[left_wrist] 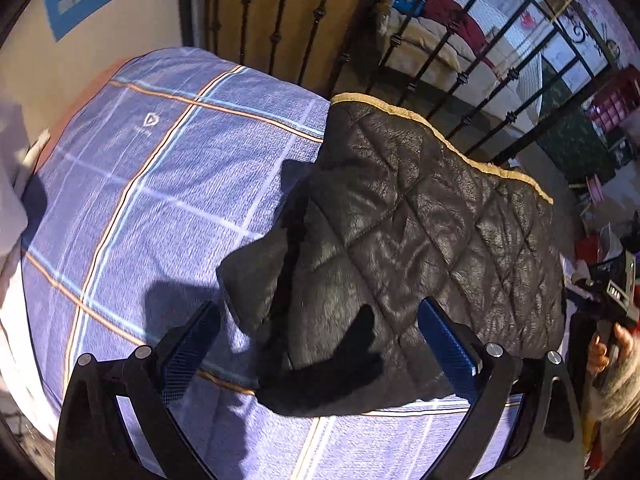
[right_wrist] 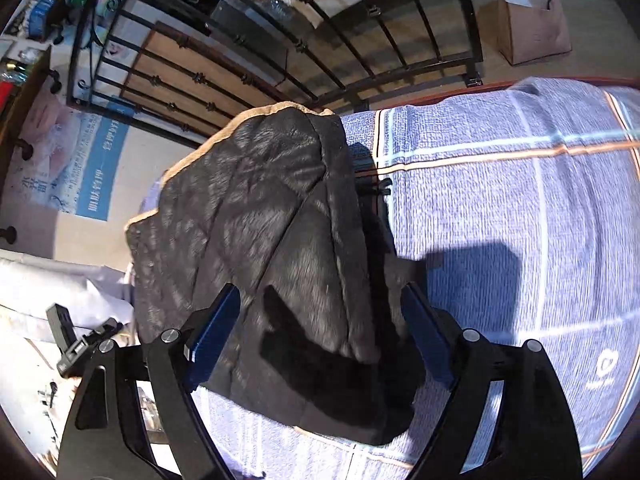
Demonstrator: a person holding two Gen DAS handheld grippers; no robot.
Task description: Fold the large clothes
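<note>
A black quilted jacket (left_wrist: 420, 240) with a tan fleece edge lies folded on the blue plaid bed sheet (left_wrist: 160, 184). My left gripper (left_wrist: 320, 324) is open and hovers just above the jacket's near edge, holding nothing. In the right wrist view the same jacket (right_wrist: 256, 216) lies bunched on the sheet (right_wrist: 520, 208). My right gripper (right_wrist: 320, 316) is open above the jacket's near end, holding nothing. The right gripper and the hand holding it also show at the far right of the left wrist view (left_wrist: 612, 300).
A black iron bed rail (left_wrist: 460, 68) runs along the far side of the bed, also in the right wrist view (right_wrist: 280, 52). A brown paper bag (right_wrist: 532, 20) stands on the floor beyond. White bedding (right_wrist: 52, 280) lies at the left.
</note>
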